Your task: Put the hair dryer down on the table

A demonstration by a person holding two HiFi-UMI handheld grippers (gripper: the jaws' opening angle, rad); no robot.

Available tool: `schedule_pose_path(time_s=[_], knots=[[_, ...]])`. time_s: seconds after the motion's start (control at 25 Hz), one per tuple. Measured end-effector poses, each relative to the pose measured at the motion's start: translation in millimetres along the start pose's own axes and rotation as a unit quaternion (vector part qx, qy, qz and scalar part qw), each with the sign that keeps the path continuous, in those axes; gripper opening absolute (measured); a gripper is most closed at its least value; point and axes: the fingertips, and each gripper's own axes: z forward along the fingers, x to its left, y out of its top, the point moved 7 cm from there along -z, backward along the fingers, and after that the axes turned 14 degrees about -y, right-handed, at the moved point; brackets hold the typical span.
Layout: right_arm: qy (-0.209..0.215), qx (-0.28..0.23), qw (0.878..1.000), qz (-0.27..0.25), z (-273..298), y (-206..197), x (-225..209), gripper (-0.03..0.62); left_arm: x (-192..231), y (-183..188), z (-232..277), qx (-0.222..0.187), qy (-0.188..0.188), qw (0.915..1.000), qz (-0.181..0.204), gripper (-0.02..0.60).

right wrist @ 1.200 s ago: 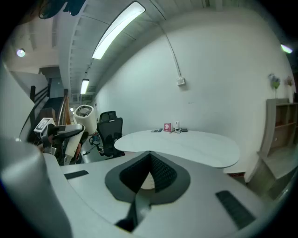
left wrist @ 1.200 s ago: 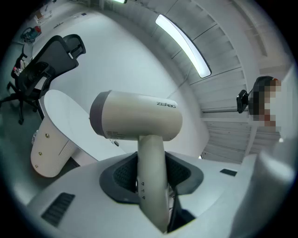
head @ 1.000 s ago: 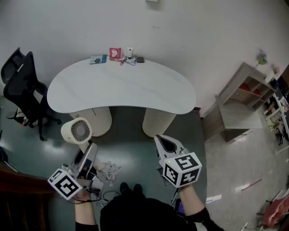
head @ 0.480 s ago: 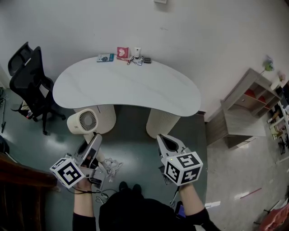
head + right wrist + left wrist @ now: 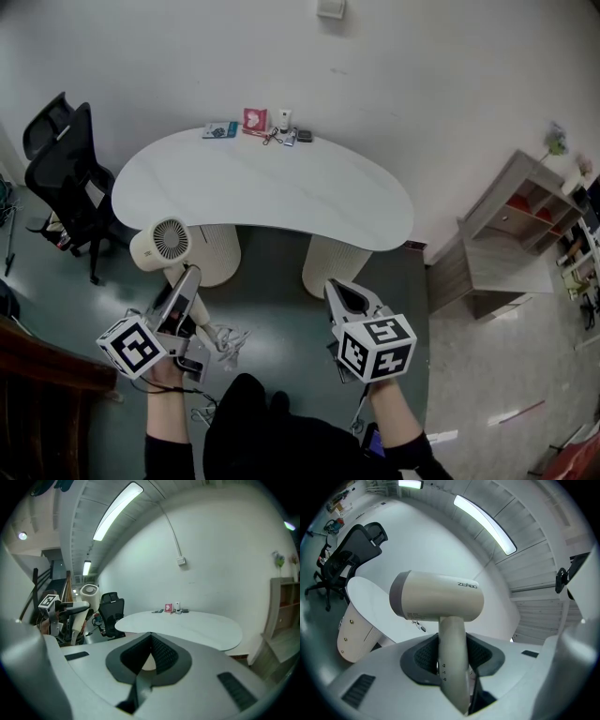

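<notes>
A cream hair dryer (image 5: 164, 242) is held by its handle in my left gripper (image 5: 185, 292), low over the floor just short of the near left edge of the white curved table (image 5: 262, 183). In the left gripper view the dryer (image 5: 436, 599) stands upright, its handle pinched between the dark pads (image 5: 424, 656), barrel lying crosswise. My right gripper (image 5: 345, 292) hovers in front of the table's near right side, jaws shut with nothing in them. From the right gripper view (image 5: 151, 637) the table (image 5: 187, 623) lies ahead and the dryer (image 5: 89, 592) shows at far left.
A black office chair (image 5: 61, 178) stands left of the table. Small items (image 5: 253, 124) line the table's far edge by the wall. Two ribbed pedestals (image 5: 330, 264) carry the top. A wooden shelf unit (image 5: 525, 225) is at right. A cable (image 5: 225, 339) lies on the floor.
My left gripper has carried the dryer up and forward, closer to the table's near left edge. The right gripper has hardly moved.
</notes>
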Motion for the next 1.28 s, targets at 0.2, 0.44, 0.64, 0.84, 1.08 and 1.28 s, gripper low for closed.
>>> schedule_pose_path(time_s=[0.2,0.44,0.64,0.84,1.08,1.28], knots=[[-0.01,0.002,1.0,0.007,10,1,-13,0.002,7,10,4,-0.006,0.008,0.9999,0.011,0.158],[-0.014,0.001,1.0,0.009,35,15,-16,0.002,26,31,15,-0.028,0.022,0.9993,-0.011,0.158],[-0.001,0.014,1.0,0.005,76,23,1,0.002,55,54,26,-0.016,0.025,0.9993,0.024,0.158],[0.015,0.025,1.0,-0.002,133,38,34,0.002,97,82,40,-0.007,0.024,0.9993,0.026,0.158],[0.032,0.035,0.999,-0.012,209,64,82,0.002,155,128,51,0.002,0.035,0.9991,0.023,0.158],[0.038,0.045,0.998,-0.014,268,83,124,0.002,201,173,57,0.005,0.037,0.9991,0.018,0.158]])
